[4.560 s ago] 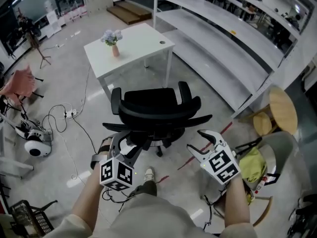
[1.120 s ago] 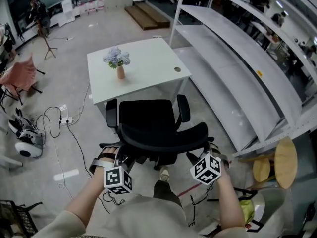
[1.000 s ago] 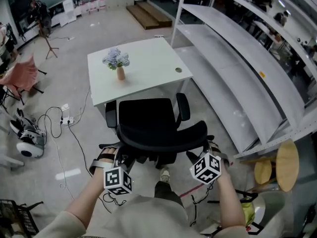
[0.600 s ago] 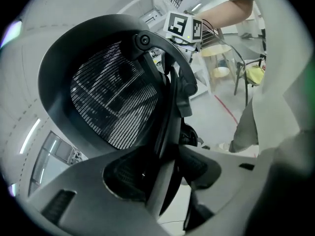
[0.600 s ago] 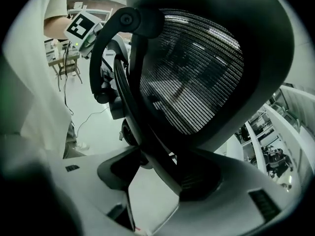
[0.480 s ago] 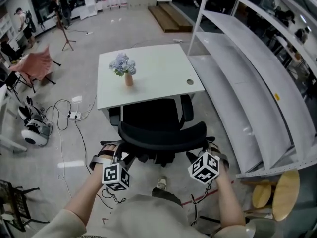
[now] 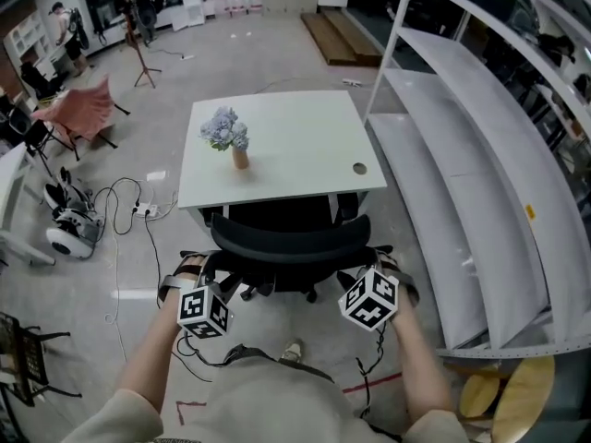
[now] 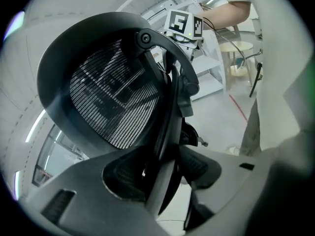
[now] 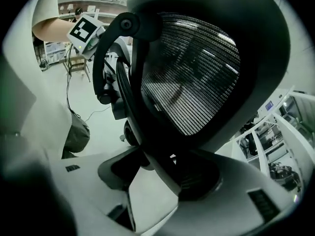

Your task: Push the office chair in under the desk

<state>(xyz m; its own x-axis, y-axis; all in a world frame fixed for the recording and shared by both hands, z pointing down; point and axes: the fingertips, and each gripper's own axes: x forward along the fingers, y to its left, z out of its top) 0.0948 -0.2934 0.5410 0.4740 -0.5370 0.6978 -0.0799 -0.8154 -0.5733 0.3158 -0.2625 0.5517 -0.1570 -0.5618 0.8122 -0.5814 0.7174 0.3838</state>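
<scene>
A black mesh-backed office chair (image 7: pixel 291 240) stands at the near edge of the white desk (image 7: pixel 295 146), its seat hidden under the desktop and only the backrest and armrest ends showing. My left gripper (image 7: pixel 205 273) holds the backrest's left edge, and my right gripper (image 7: pixel 371 264) the right edge. In the left gripper view the backrest's frame bar (image 8: pixel 165 146) runs between the pads of the left gripper (image 8: pixel 162 177). In the right gripper view the frame bar (image 9: pixel 147 151) sits between the jaws of the right gripper (image 9: pixel 162 173), which are closing on it.
A vase of flowers (image 7: pixel 231 138) stands on the desk. White shelving (image 7: pixel 480 155) runs along the right. Cables and a white device (image 7: pixel 69 233) lie on the floor at left, near a pink chair (image 7: pixel 83 109). A wooden stool (image 7: pixel 517 395) is at bottom right.
The chair has rolled forward until its seat went under the desktop. Both grippers stayed on the backrest's edges and moved forward with it.
</scene>
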